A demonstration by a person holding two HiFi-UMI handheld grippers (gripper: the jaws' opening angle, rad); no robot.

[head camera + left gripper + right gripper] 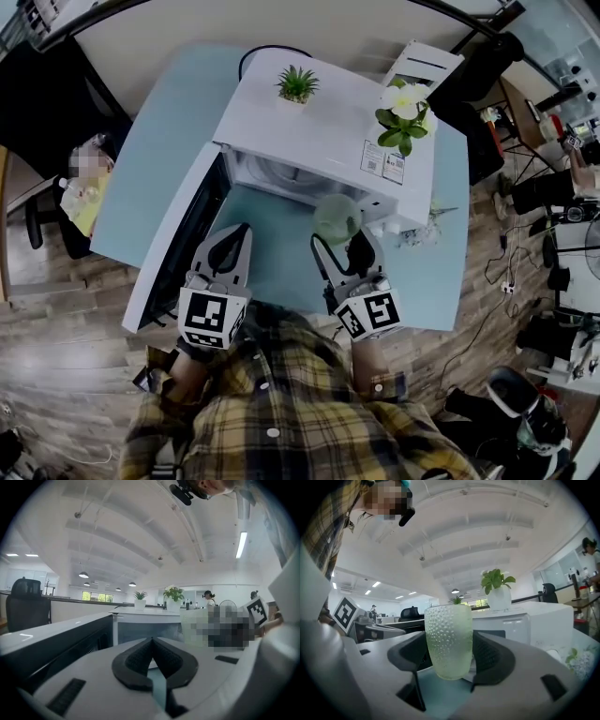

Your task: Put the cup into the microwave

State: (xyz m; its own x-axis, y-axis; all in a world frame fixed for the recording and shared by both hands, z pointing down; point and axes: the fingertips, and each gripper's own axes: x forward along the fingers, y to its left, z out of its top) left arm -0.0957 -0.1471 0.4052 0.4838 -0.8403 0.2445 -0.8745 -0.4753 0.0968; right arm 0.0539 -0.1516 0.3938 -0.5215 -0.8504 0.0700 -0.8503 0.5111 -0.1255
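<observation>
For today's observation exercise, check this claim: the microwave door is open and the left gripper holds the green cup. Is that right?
Wrong gripper. The microwave door is open, but the right gripper holds the green cup, clear in the right gripper view; the left gripper is shut and empty.

A light blue table (141,187) stood on a wooden floor (66,328). Two potted plants sat upright and well apart. A spiky green plant (297,84) in a white pot was toward the back, and a leafy plant (405,114) with a white flower was to its right. A black cable (272,49) curved near the table's far edge. More cables (497,267) trailed over the floor at the right. In the left gripper view, a black office chair (26,603) stood at the left and a long ceiling light (242,544) glowed overhead.
</observation>
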